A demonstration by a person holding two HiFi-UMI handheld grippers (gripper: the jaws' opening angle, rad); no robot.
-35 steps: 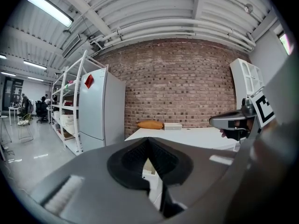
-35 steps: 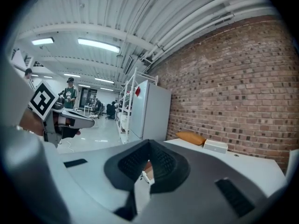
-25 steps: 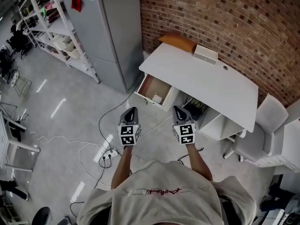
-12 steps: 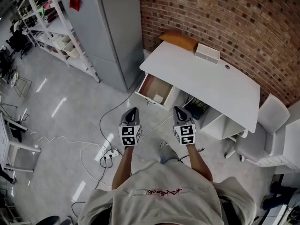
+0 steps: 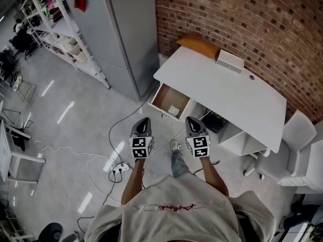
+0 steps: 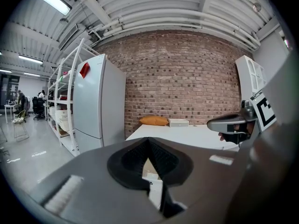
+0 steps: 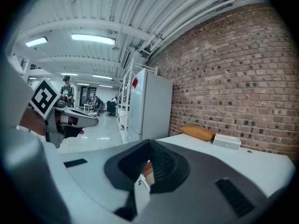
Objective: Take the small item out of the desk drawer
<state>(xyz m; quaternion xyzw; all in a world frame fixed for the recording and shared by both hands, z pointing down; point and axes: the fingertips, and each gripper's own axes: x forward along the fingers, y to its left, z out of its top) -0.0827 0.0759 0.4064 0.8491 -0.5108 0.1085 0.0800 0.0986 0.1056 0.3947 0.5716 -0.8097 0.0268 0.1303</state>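
Observation:
A white desk point(image 5: 227, 92) stands against the brick wall, and its drawer point(image 5: 162, 94) on the left is pulled open. A small white item point(image 5: 174, 110) lies inside the drawer. Both grippers are held out over the floor just short of the drawer. My left gripper point(image 5: 143, 121) points at the drawer's front edge, with its jaws together and nothing between them. To its right, my right gripper point(image 5: 190, 120) is also shut and holds nothing. In the left gripper view the jaws point(image 6: 148, 144) meet in front of the desk. The right gripper point(image 7: 149, 146) faces the desk top.
An orange cushion point(image 5: 199, 45) and a white box point(image 5: 230, 62) sit at the back of the desk. A grey fridge point(image 5: 126, 34) stands left of the drawer, with shelves point(image 5: 55, 29) beyond. Cables and a power strip point(image 5: 117, 169) lie on the floor. A white chair point(image 5: 295, 140) stands at the right.
The person has stepped towards the desk, so the drawer lies closer to both grippers. A foot has come into view between the arms. Both grippers stay shut.

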